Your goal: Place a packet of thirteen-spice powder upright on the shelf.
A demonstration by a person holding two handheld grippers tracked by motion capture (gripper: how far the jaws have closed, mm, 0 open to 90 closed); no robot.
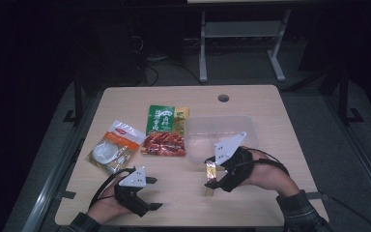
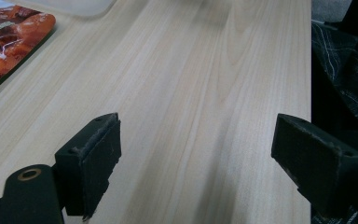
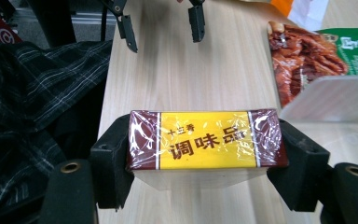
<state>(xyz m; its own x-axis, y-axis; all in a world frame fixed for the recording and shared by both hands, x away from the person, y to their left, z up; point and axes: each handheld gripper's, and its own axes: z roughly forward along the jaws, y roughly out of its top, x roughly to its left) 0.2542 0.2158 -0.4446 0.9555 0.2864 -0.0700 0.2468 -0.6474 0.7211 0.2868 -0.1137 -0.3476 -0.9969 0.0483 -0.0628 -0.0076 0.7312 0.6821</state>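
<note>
Two tools: your right tool (image 1: 211,180) is gripping the seasoning box (image 3: 205,140) crosswise — clear container (image 1: 221,137) lying just above-right; left tool (image 1: 147,193) is gaping, empty.

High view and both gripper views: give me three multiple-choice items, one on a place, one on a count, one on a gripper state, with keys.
1. Where is the clear plastic bin?
A. right of the food packets
B. left of them
C. on the floor

2. How many flat food packets lie on the table?
A. one
B. two
C. four

3. What is the right gripper doing?
A. standing open
B. shut on the yellow seasoning box
C. gripping a packet

Key: 1 A, it sits beside the red-and-green packet; 2 B, that and the orange-and-white packet; 3 B, its pads press both box ends.
</note>
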